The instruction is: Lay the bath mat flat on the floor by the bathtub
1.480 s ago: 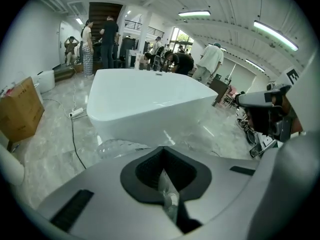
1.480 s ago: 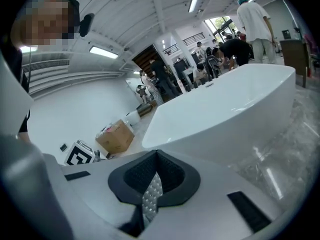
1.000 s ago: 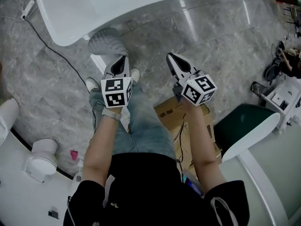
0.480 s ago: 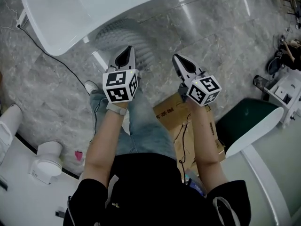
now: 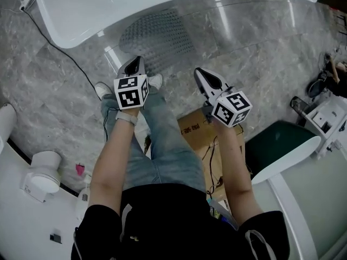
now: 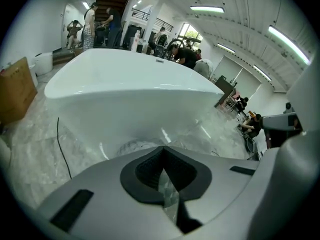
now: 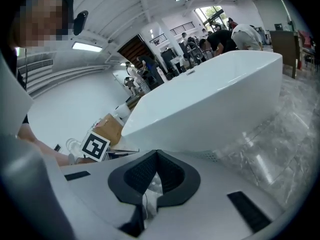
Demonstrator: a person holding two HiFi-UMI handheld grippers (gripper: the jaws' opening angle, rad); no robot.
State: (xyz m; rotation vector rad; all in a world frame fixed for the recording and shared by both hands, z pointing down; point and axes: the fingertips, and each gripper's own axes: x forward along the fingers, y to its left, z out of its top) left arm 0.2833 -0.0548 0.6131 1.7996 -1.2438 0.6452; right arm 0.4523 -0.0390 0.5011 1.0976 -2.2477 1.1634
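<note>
Clear bath mat [image 5: 160,36] beside the bathtub [image 5: 135,1]
Left claw [image 5: 134,65] and right claw [image 5: 200,73], 2 in all, each clenched on its near edge.

- In my head view a brown cardboard box [image 5: 196,130] lies flat at four o'clock, close to the middle.
- A dark green basin [image 5: 282,141] with a white rim sits out at three o'clock, near that box.
- A white round fixture [image 5: 40,179] stands at eight o'clock, with a small pink thing [image 5: 79,168] near it.
- In my left gripper view a black cable [image 6: 60,149] runs at eight o'clock.
- People [image 6: 185,56] stand far off at one o'clock, under ceiling strip lights [image 6: 207,8].
</note>
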